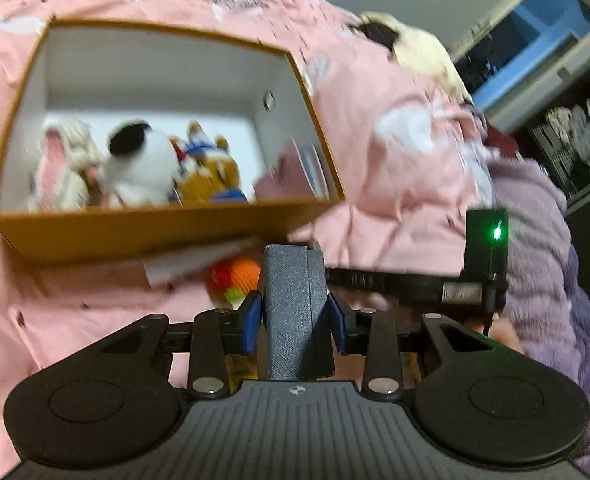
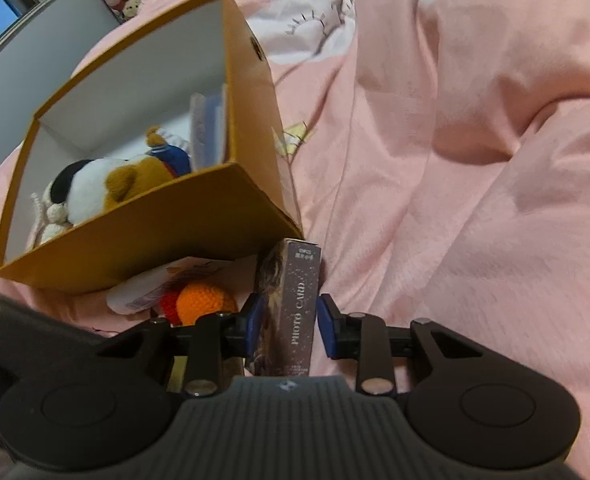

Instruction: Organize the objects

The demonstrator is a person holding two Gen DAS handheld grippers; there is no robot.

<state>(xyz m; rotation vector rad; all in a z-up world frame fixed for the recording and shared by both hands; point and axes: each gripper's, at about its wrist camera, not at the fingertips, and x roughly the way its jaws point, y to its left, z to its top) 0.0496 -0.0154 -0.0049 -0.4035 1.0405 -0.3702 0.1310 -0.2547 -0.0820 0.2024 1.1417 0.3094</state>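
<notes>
The left wrist view is smeared by motion, so the plush toys point(image 1: 143, 164) in the yellow box point(image 1: 167, 232) show only as soft shapes. The left tool point(image 1: 295, 316) grips a grey textured case point(image 1: 289, 312) between its blue pads; the case stands on end, long axis running away from the camera, its lower end hidden behind the tool body. A crocheted orange ball point(image 1: 239, 276) sits half hidden behind it, beside a white packet point(image 1: 191, 264) that lies against the box's near wall.

In the right wrist view the right tool point(image 2: 289, 326) straddles a photo card box point(image 2: 291, 312), upright on the pink bedcover point(image 2: 455, 160) at the yellow box's near corner, long axis pointing away, its foot cut off by the tool. The left pad touches it; a narrow gap shows at the right pad.
</notes>
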